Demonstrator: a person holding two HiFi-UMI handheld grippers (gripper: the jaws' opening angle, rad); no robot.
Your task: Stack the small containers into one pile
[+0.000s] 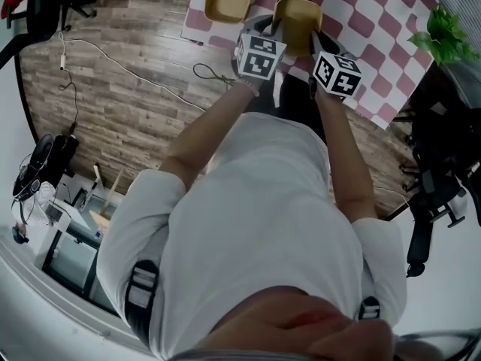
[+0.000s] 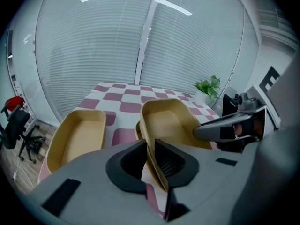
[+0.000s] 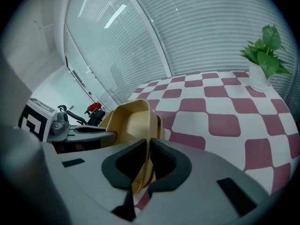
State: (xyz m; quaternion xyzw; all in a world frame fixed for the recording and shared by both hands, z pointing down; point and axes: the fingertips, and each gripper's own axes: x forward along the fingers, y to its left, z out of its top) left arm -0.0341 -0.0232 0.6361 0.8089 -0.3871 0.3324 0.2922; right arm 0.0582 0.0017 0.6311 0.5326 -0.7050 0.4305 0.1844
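tan walls sit pinched: your left tongs [image 2: 151,156] and right tongs [image 3: 149,158] each clamp an opposite side of the held container [image 2: 171,121], tilted above the checkered tabletop [image 3: 225,125]. it looks light, thin and bendy, so grip the rim gently. second container [image 2: 77,137] lies nearby.

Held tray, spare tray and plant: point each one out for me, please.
Held tray [image 2: 171,121], left gripper view, on its inner floor.
Spare tray [image 2: 77,138], left gripper view, on its inner floor.
Plant [image 3: 265,50], right gripper view, on its leaves.
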